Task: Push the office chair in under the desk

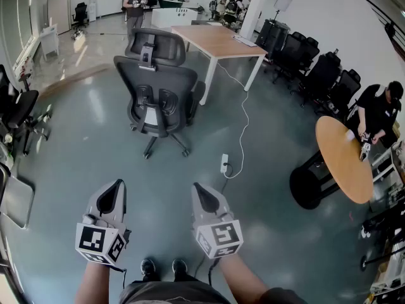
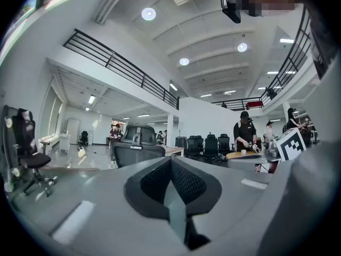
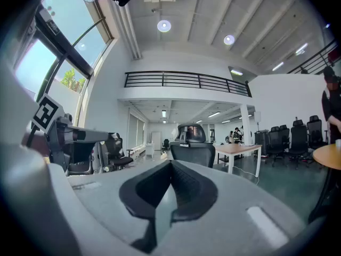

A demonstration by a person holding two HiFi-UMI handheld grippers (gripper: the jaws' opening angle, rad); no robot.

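Note:
A dark grey office chair with a headrest stands on the floor, its back toward me, pulled out from the wooden desk with white legs behind it. The chair shows ahead in the left gripper view, and the chair and the desk show ahead in the right gripper view. My left gripper and right gripper are held side by side well short of the chair, both shut and empty, pointing level at it.
A white power strip and its cable lie on the floor right of the chair. A round wooden table stands at the right with a person beside it. Black chairs line the right wall. Another person stands far behind.

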